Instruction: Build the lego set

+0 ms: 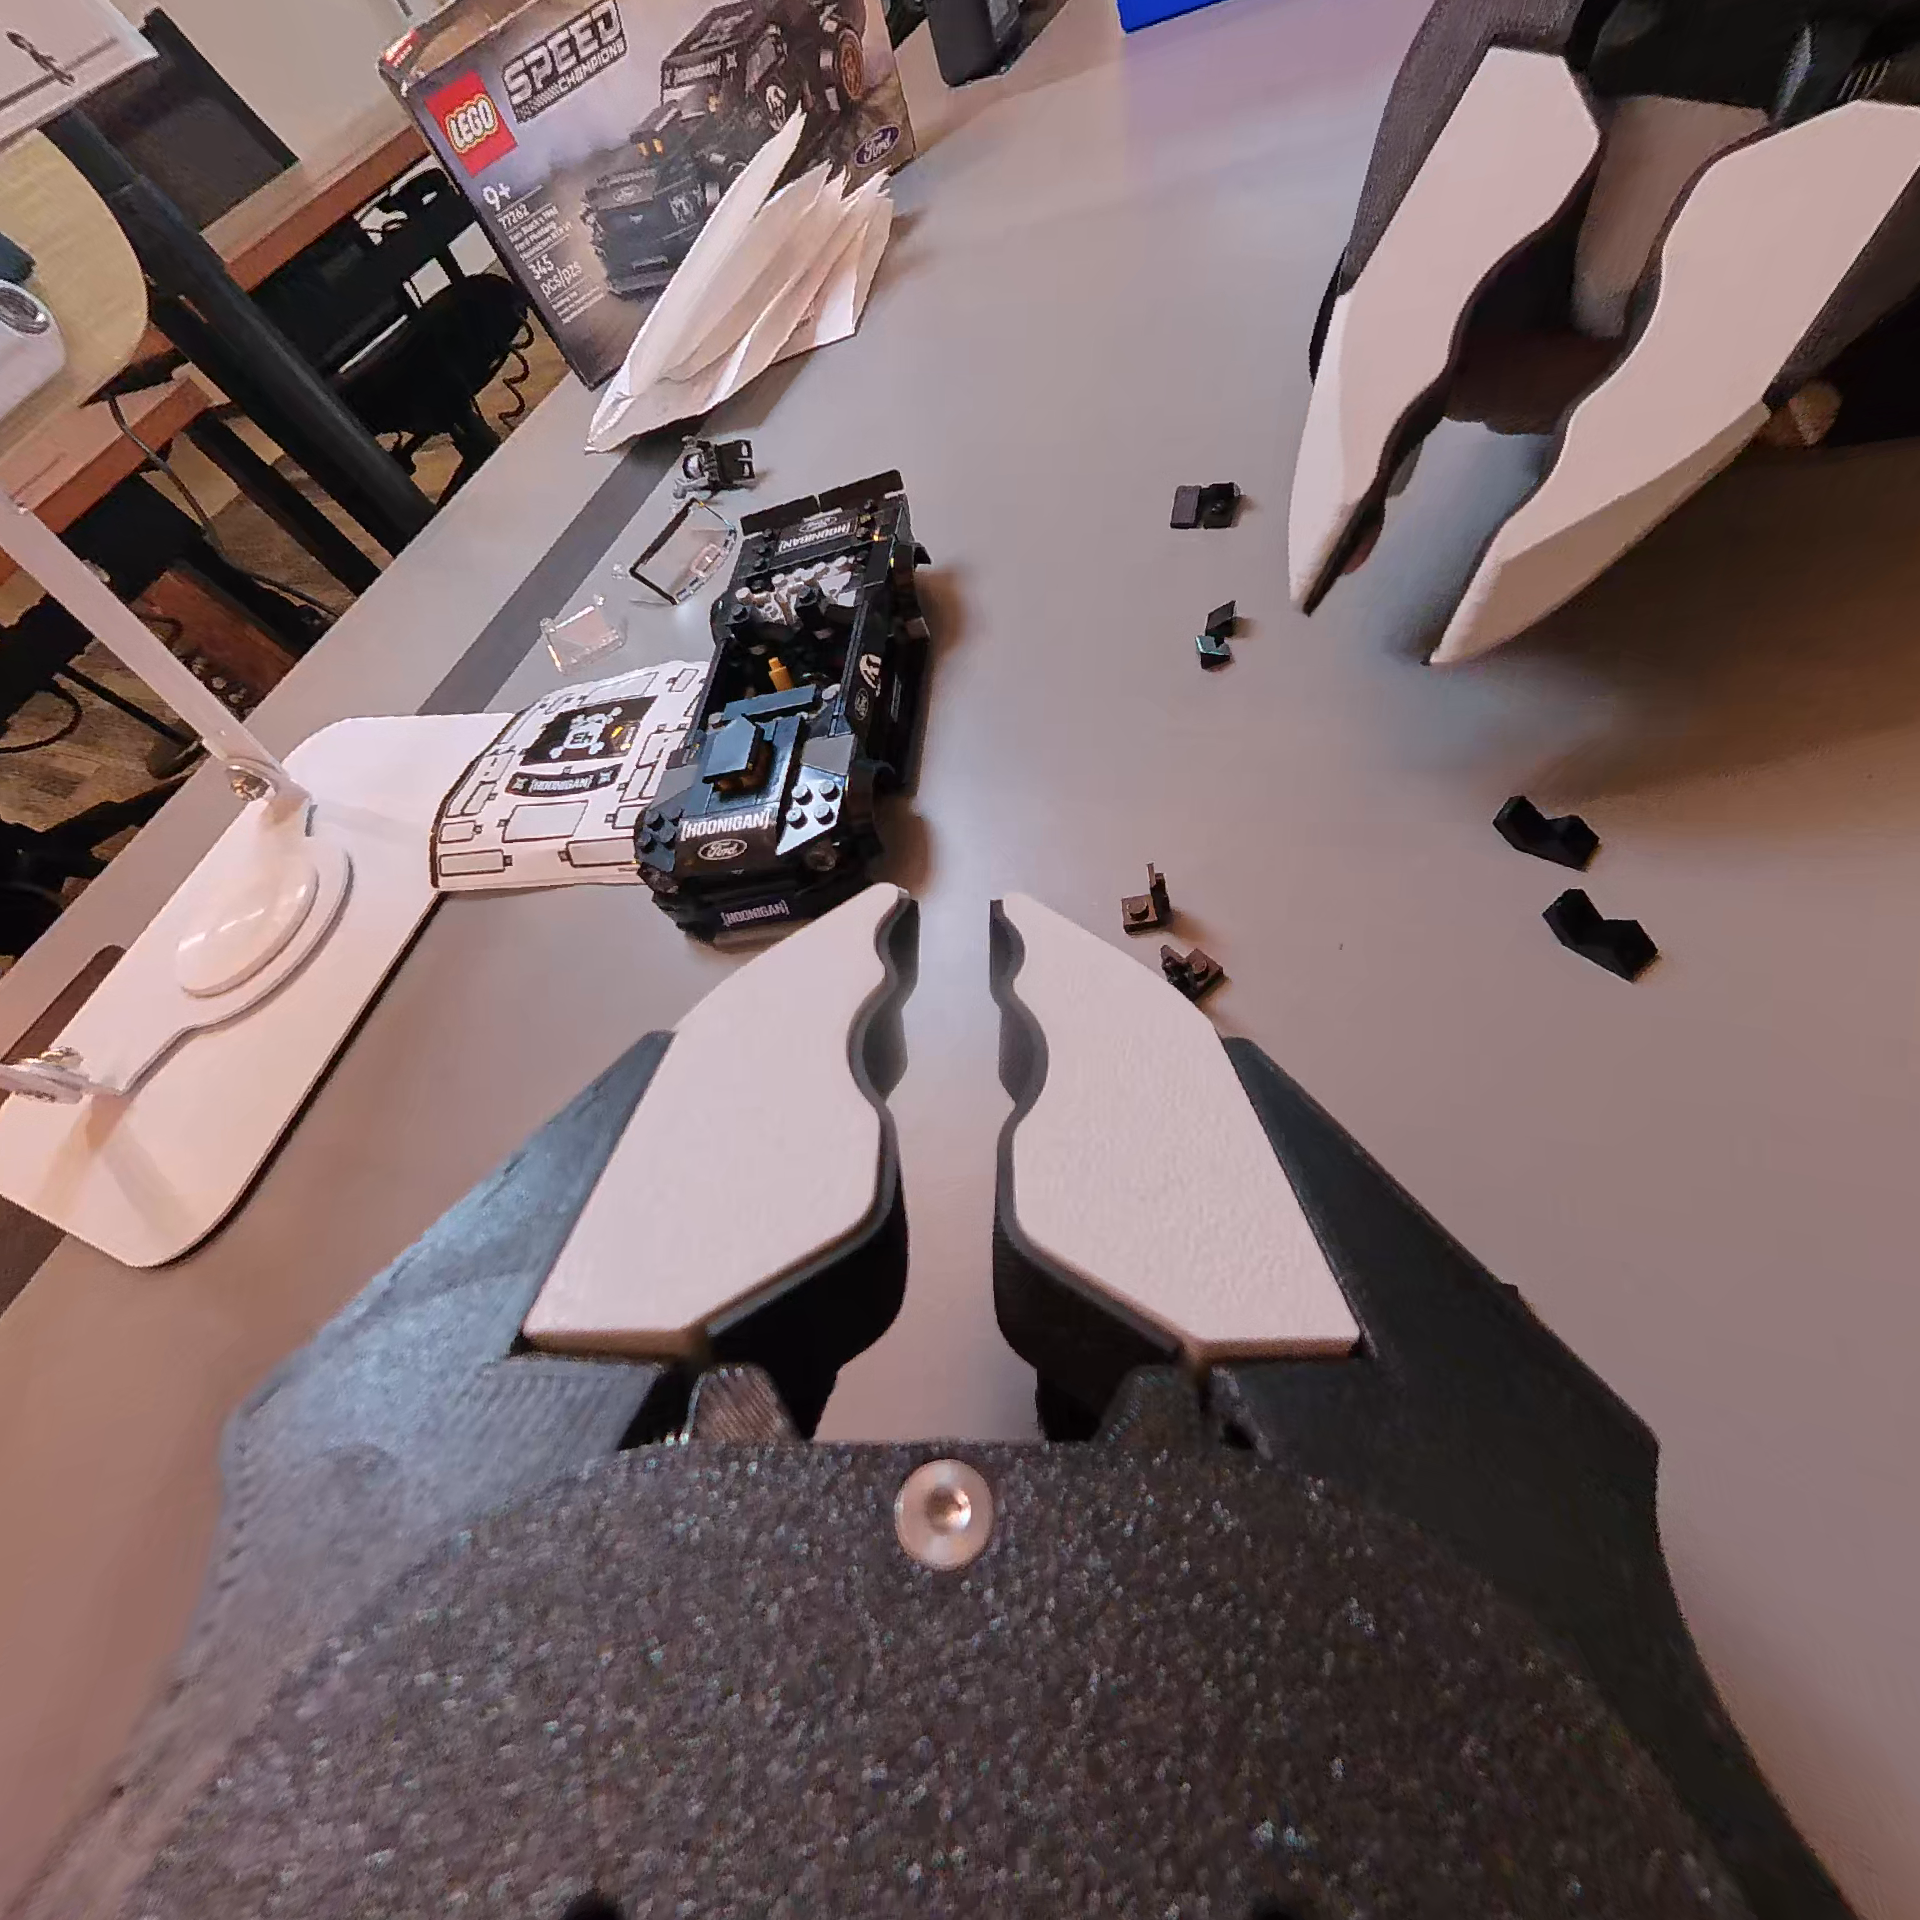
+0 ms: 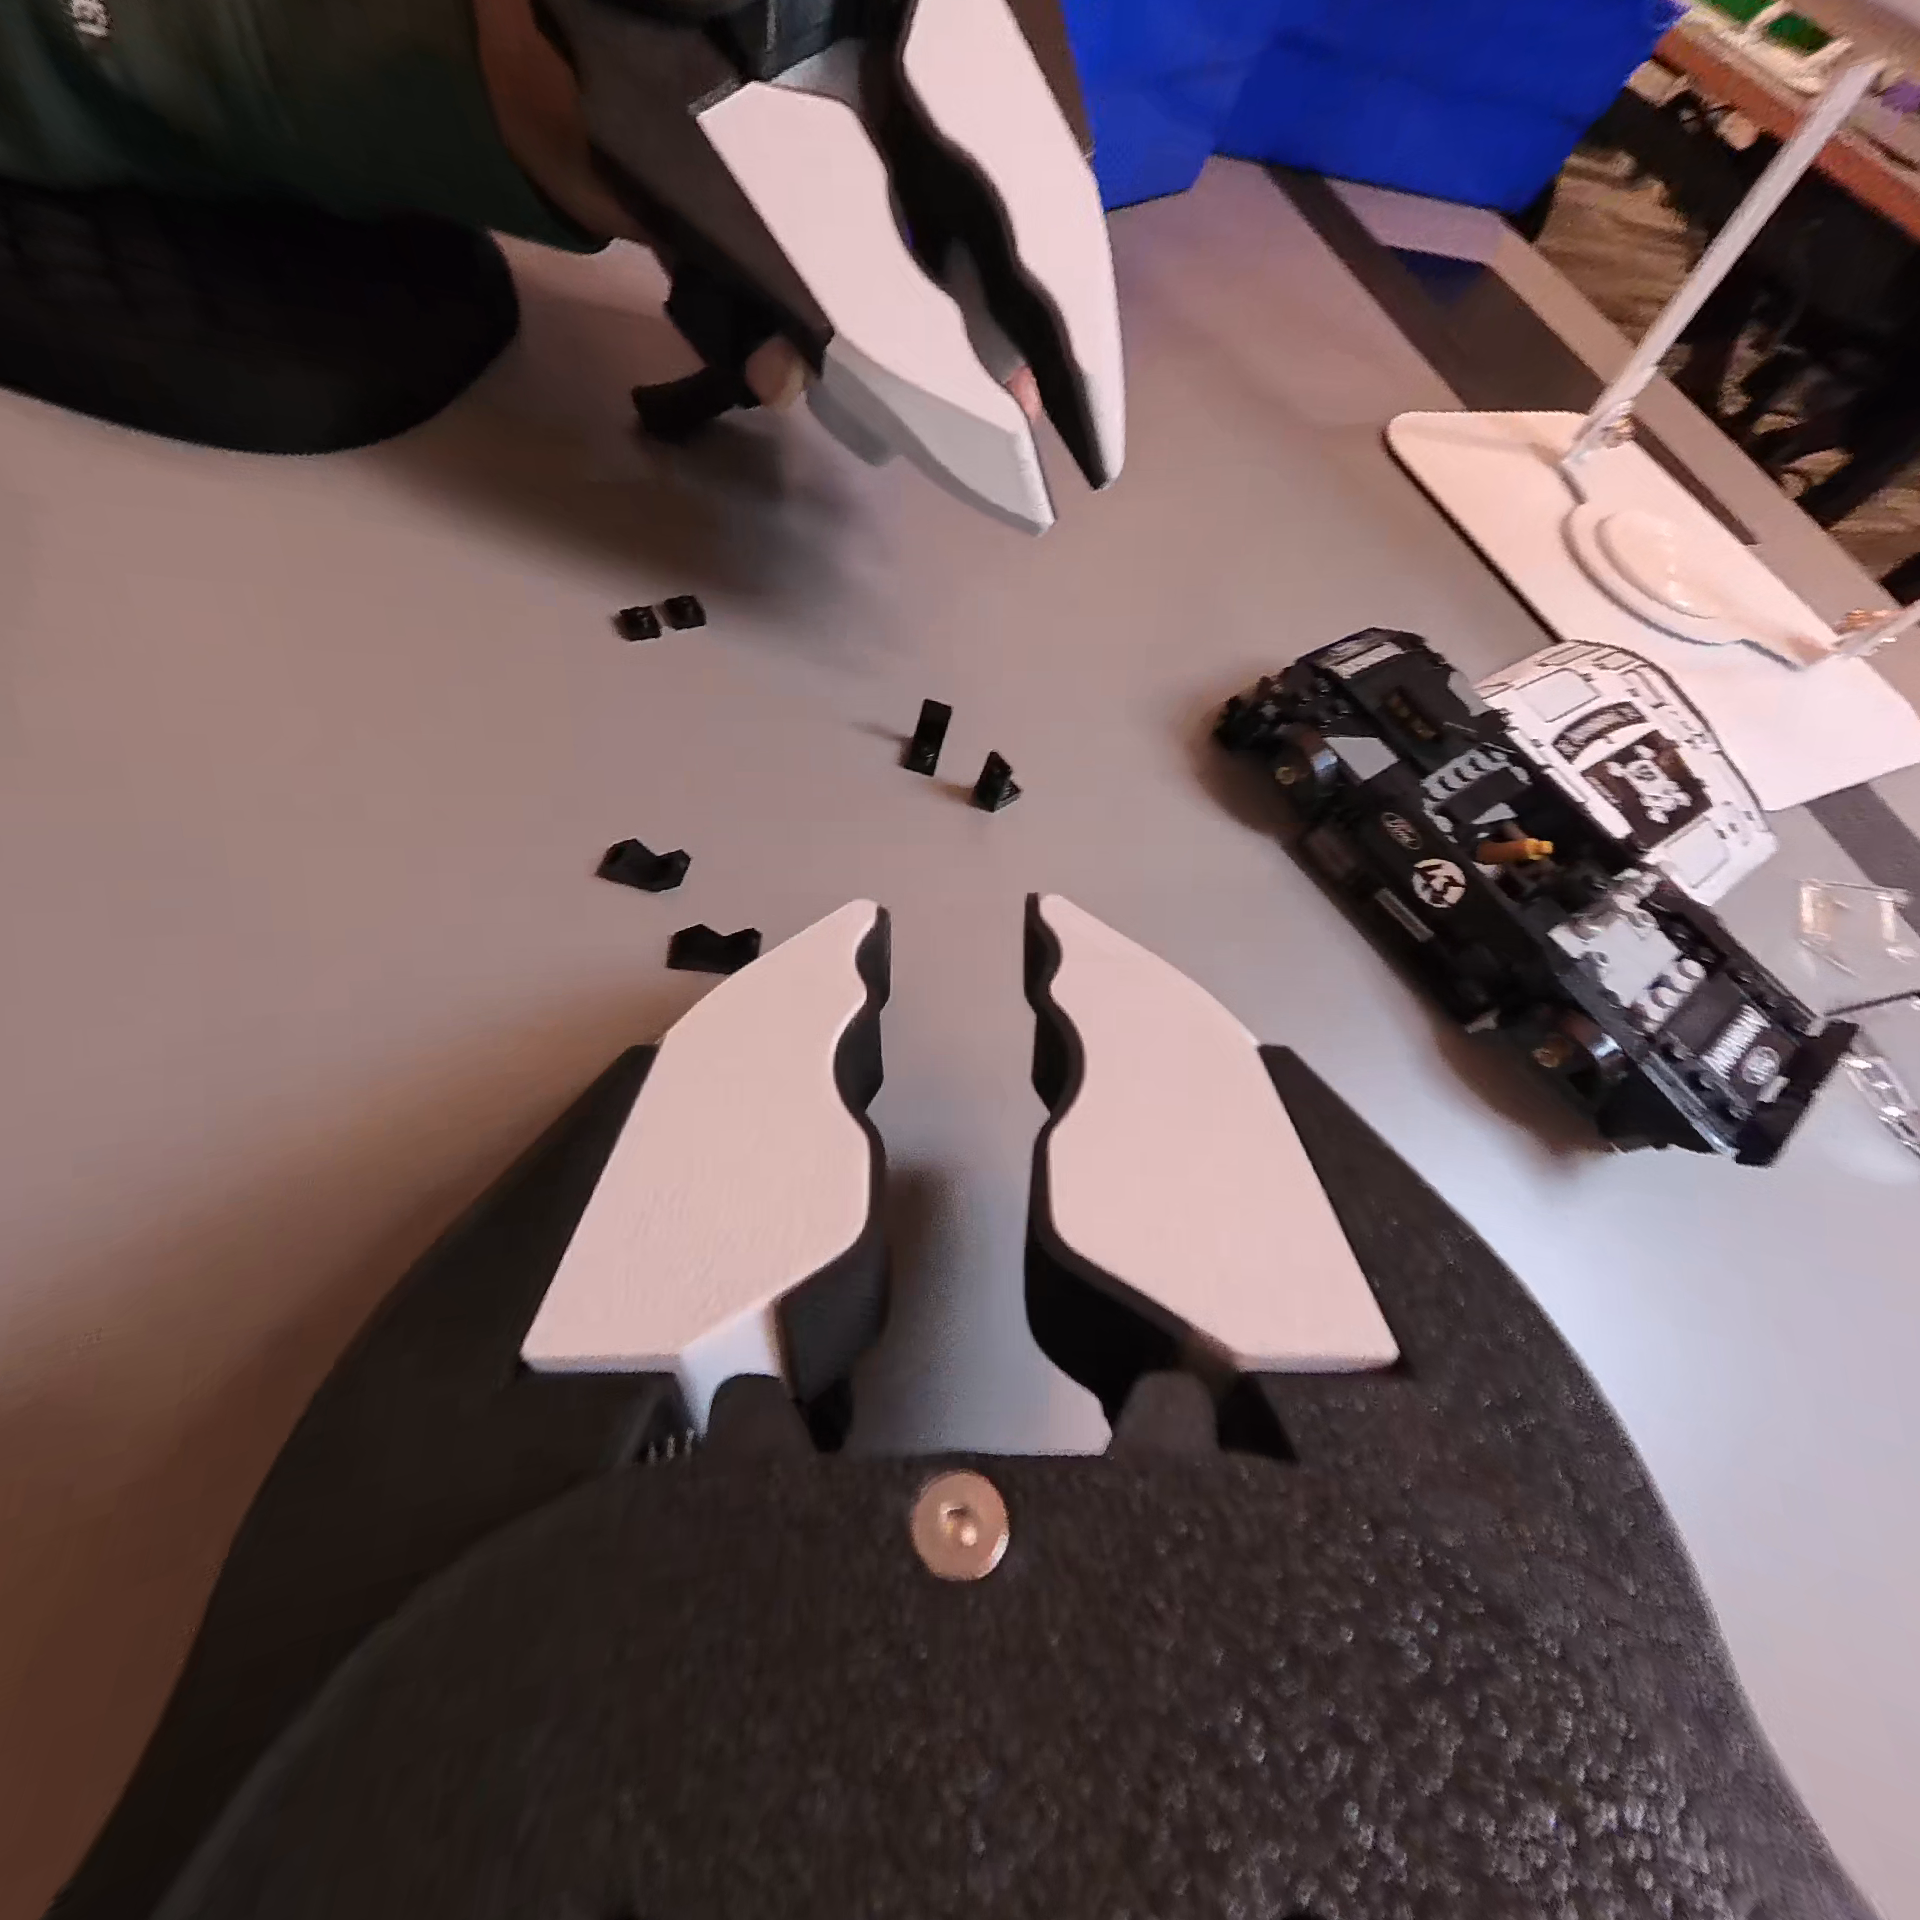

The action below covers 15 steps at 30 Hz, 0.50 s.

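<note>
I see the half-built black lego car (image 1: 795,717) on the grey counter (image 1: 1091,436), sticker sheet (image 1: 561,790) touching it. Loose black pieces (image 1: 1546,831) lie beside it. My left gripper (image 1: 954,914) and right gripper (image 2: 957,914) hover with fingers narrowly parted, empty.
</note>
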Tool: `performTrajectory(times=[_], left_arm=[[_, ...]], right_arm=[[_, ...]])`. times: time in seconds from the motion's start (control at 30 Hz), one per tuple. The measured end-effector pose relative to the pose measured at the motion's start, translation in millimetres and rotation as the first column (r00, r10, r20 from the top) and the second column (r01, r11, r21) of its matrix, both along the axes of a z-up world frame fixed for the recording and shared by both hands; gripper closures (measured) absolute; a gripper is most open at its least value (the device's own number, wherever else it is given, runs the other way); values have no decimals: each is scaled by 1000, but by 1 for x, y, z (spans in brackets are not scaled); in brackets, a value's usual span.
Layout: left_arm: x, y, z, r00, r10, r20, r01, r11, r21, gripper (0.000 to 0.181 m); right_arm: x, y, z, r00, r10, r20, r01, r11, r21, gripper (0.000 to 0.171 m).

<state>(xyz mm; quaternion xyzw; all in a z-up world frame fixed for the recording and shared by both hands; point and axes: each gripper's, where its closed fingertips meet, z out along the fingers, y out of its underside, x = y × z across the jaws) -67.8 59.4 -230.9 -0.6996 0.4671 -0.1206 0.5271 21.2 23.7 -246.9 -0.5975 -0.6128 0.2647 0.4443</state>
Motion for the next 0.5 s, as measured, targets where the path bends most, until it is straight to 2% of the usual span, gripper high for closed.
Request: performTrajectory(times=[0.13,0.33,0.37,0.43,0.5], left_arm=[[-1,4,5,999,38,26,-38,999,0,161],[-22,23,9,974,216,75,-214,976,-33,154],[-26,25,8,966,247,74,-244,969,-44,152],[-35,31,6,949,307,65,-304,951,-56,149],[-41,35,6,934,351,60,-348,936,-61,146]], right_arm=[[3,9,7,997,-61,-45,62,998,23,143],[9,27,15,981,-167,-102,172,984,37,143],[11,30,17,975,-192,-109,197,979,43,145],[19,40,22,958,-262,-116,270,961,62,171],[25,43,35,940,-306,-153,314,949,26,171]])
